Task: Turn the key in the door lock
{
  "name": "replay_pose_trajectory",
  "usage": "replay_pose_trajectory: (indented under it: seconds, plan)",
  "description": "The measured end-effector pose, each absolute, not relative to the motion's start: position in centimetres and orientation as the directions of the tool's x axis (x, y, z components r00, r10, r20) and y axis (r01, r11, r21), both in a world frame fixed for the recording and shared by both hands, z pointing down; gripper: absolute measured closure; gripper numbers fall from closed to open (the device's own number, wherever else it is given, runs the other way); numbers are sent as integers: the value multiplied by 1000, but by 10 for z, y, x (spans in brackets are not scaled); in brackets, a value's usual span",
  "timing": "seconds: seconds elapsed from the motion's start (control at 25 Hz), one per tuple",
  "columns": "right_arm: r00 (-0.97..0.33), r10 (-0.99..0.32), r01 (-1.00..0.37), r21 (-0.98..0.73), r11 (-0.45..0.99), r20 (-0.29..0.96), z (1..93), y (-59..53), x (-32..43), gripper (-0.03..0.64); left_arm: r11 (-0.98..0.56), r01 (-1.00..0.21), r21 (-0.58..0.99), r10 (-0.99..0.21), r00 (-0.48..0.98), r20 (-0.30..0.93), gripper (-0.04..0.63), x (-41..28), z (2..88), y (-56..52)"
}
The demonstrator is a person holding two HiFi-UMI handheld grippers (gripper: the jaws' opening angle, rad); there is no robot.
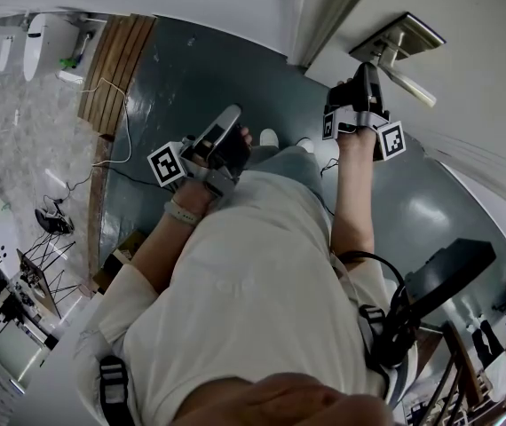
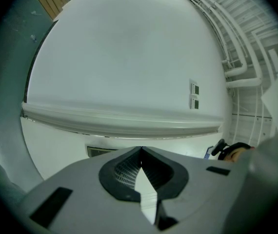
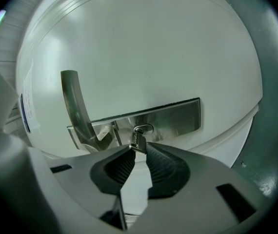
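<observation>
A brushed metal lock plate (image 3: pixel 163 117) is fixed to the white door (image 3: pixel 144 52), with a curved lever handle (image 3: pixel 73 106) at its left. A small silver key (image 3: pixel 138 141) sticks out of the keyhole. My right gripper (image 3: pixel 138 149) is shut on the key's head, pinching it at the very tips. In the head view the right gripper (image 1: pixel 366 76) reaches up to the lock plate (image 1: pixel 404 34) and lever handle (image 1: pixel 410 85). My left gripper (image 1: pixel 216 142) is held back near the person's chest, shut and holding nothing; its own view shows only its jaws (image 2: pixel 140 152) meeting against the white door.
The door frame (image 1: pixel 324 11) stands left of the lock. A dark blue-grey floor (image 1: pixel 200 69) lies below, with a wooden panel (image 1: pixel 115 65) and cables (image 1: pixel 124 140) at the left. A dark stand (image 1: pixel 439 278) is at the right.
</observation>
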State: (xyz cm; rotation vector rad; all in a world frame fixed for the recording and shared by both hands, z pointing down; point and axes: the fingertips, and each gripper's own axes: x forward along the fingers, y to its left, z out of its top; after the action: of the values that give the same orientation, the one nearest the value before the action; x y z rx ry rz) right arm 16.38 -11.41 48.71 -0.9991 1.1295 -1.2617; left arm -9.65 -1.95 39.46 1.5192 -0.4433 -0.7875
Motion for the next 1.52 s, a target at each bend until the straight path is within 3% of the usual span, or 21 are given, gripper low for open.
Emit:
replay_pose_trajectory:
  seconds: [0.28, 0.44, 0.52, 0.6, 0.68, 0.76, 0.84, 0.96, 1.52]
  plan:
    - [-113, -986, 237, -967, 95, -124, 478, -116, 145, 548, -119, 183, 976, -695, 687, -214, 586, -95, 395, -21]
    - [-253, -957, 125, -986, 113, -142, 457, -104, 125, 545, -117, 194, 974, -695, 684, -220, 586, -93, 396, -24]
    - [-357, -927, -75, -985, 155, -119, 443, -94, 118, 546, -116, 203, 972, -696, 682, -226, 586, -94, 396, -27]
    - [-438, -899, -421, -881, 218, -13, 437, -84, 118, 545, -117, 211, 971, -696, 679, -231, 586, -93, 397, -28]
    - [-428, -891, -774, -570, 276, 150, 441, -76, 127, 545, -118, 217, 969, -697, 677, -236, 586, -93, 399, -29]
    - [-310, -904, -949, -147, 277, 295, 452, -72, 142, 545, -117, 220, 968, -699, 675, -238, 586, -92, 400, -29]
    - [-179, -913, -952, 171, 255, 368, 463, -75, 155, 545, -115, 223, 968, -700, 673, -238, 586, -92, 400, -30]
    - [-76, -911, -892, 381, 244, 406, 478, -87, 163, 532, -114, 222, 968, -699, 675, -238, 586, -91, 399, -29]
    - [-3, -928, -923, 357, 146, 372, 485, -121, 162, 528, -117, 210, 971, -705, 671, -230, 586, -98, 395, -29]
